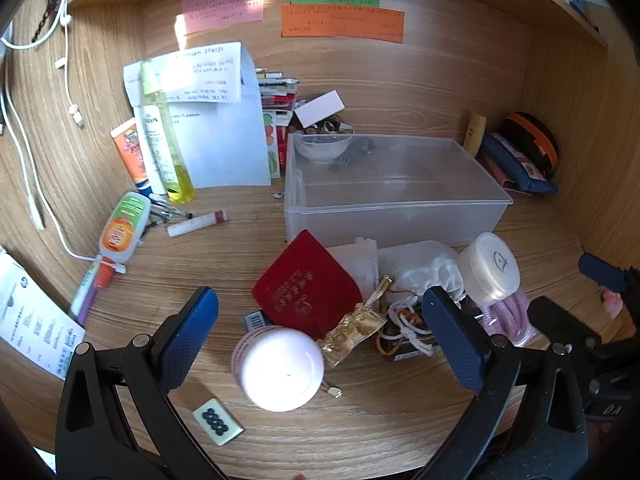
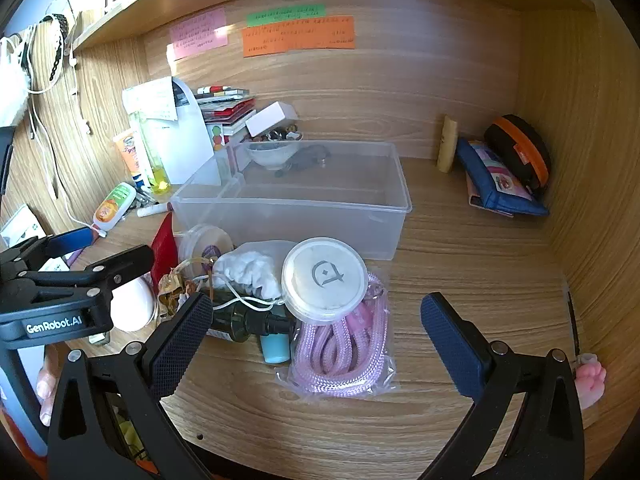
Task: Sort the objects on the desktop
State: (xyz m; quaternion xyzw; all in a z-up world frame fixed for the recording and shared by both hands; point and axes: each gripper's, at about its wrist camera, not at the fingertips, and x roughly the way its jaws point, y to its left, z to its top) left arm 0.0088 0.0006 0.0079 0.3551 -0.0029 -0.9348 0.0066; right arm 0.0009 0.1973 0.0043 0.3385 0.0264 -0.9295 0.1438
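A clear plastic bin [image 1: 400, 216] [image 2: 304, 216] stands mid-desk, nothing loose in it that I can see. In front lies a pile: a red pouch [image 1: 308, 288], a pink-lidded jar [image 1: 280, 368], gold foil [image 1: 352, 332], a white cloth bag [image 2: 252, 268], a round clear tub [image 2: 324, 278] [image 1: 490, 268] and bagged pink rope [image 2: 344, 352]. My left gripper [image 1: 320, 344] is open, its jaws either side of the jar and pouch. My right gripper [image 2: 316, 344] is open around the rope and tub. A dark bottle [image 2: 240, 320] lies by its left finger.
A mahjong tile [image 1: 218, 422] lies near the front edge. Bottles, tubes and a lip balm [image 1: 198, 222] sit left with papers [image 1: 216, 120]. A white bowl [image 1: 324, 148] is behind the bin. Pouches and a round case [image 2: 516, 156] fill the right corner. Cables hang left.
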